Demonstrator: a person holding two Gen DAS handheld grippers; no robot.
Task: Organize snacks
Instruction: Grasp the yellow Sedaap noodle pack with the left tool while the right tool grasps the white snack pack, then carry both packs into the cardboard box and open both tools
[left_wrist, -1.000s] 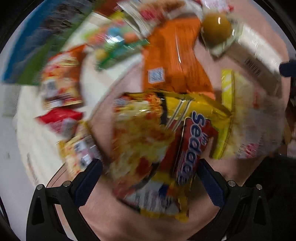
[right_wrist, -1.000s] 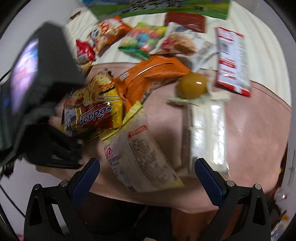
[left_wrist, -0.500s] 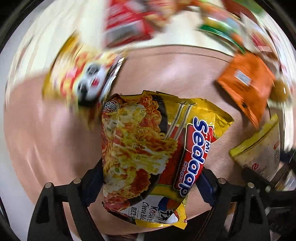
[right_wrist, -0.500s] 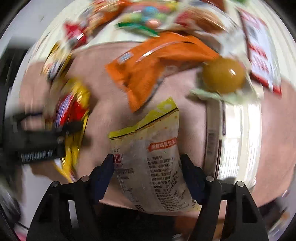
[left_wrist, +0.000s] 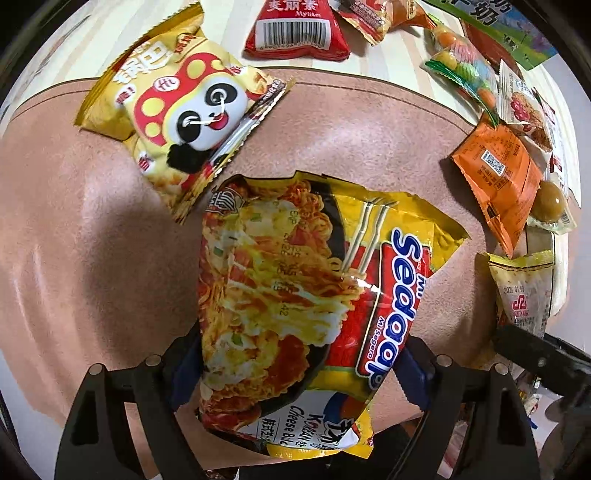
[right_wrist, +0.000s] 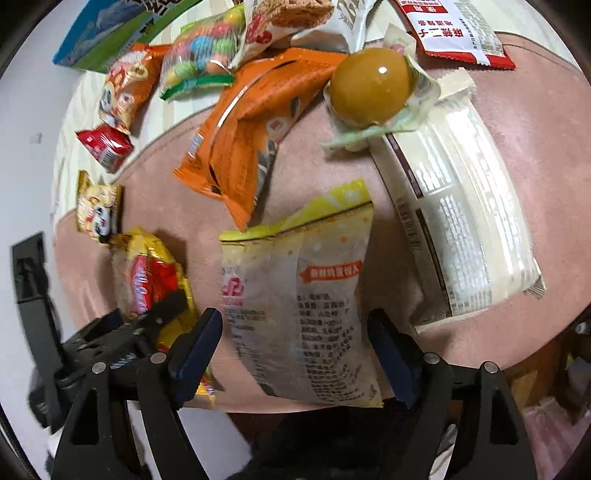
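Two hand-held grippers are working over a pink mat (left_wrist: 369, 122) that is lying on a pale striped tabletop (left_wrist: 66, 48), with snack packets scattered across both.

The left gripper (left_wrist: 301, 363) is clamping a yellow and red instant noodle packet (left_wrist: 303, 295), its blue pads pressing the packet's two sides near the mat's near edge. The packet is pointing away from the camera, toward the middle of the mat. Just beyond its far left corner a yellow panda snack bag (left_wrist: 184, 114) is lying across the mat's far left edge, partly on the tabletop. A red packet with a barcode (left_wrist: 297, 33) is sitting on the tabletop past the mat's far edge.

The right gripper (right_wrist: 295, 350) is straddling a pale packet with a yellow top (right_wrist: 303, 295) at the mat's near edge. Its fingers (right_wrist: 195, 343) are standing on either side, and whether they are pressing the packet or only flanking it cannot be told. Beyond this packet an orange packet (right_wrist: 243, 125) is lying near the mat's far edge. To its right a wrapped brown egg (right_wrist: 369, 86) is resting against the far end of a long clear-wrapped white packet (right_wrist: 461, 229), which is running along the mat's right side. A bag of colourful candies (right_wrist: 199, 55) is lying on the tabletop past the far edge.
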